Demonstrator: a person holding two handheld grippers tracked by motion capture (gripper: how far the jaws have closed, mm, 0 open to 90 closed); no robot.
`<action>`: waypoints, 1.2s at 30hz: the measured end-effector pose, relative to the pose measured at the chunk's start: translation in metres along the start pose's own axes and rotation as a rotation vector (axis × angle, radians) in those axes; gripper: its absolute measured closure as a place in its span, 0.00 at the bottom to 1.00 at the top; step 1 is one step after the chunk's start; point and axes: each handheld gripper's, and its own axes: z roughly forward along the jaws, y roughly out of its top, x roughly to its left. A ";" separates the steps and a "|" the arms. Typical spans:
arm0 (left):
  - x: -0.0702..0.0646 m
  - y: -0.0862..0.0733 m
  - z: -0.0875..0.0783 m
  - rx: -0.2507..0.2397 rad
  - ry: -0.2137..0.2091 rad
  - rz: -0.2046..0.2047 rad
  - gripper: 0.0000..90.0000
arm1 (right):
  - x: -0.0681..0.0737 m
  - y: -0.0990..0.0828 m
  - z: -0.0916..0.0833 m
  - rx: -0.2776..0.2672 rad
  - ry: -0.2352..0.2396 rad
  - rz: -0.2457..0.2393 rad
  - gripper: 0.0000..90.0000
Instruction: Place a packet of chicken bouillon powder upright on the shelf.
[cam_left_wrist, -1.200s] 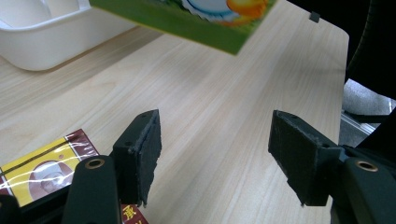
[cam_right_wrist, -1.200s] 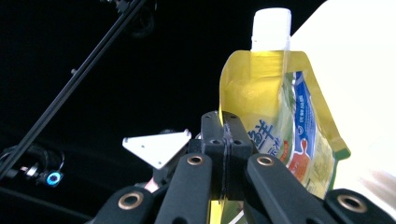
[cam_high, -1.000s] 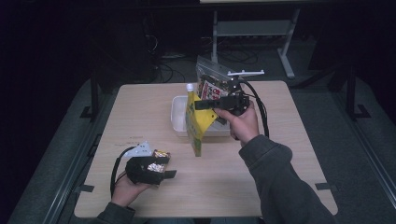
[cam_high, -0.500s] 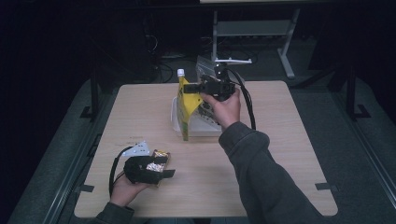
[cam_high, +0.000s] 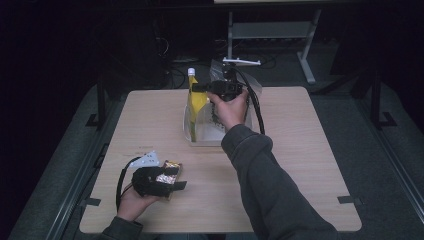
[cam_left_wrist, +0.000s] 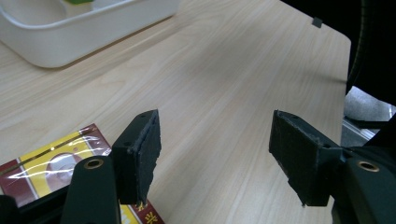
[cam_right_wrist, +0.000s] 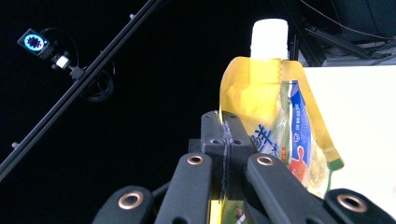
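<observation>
Holding the yellow spouted drink pouch (cam_high: 194, 102) upright over the white tray (cam_high: 210, 137), my right tongs (cam_right_wrist: 225, 140) were clamped on its edge. My left tongs (cam_left_wrist: 215, 158) rested wide and empty on the surface (cam_high: 300, 150) beside a red-and-gold packet (cam_left_wrist: 51, 156). I judged the pouch not yet set down, the packet still waiting.

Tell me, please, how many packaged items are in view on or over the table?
2: a yellow spouted pouch, held upright over the white bin by the right tool; a red-and-gold packet beside the open left tool. The bin may hide more.
</observation>
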 end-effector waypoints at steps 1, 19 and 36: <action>0.000 0.000 0.000 0.000 -0.001 0.002 0.37 | -0.002 0.001 0.003 -0.011 -0.013 0.002 0.99; 0.001 0.000 -0.002 -0.011 -0.003 -0.002 0.37 | -0.022 0.000 0.025 -0.022 -0.078 -0.018 0.99; 0.001 0.001 -0.002 -0.006 -0.001 0.003 0.37 | -0.031 -0.013 0.042 -0.010 -0.112 0.001 0.96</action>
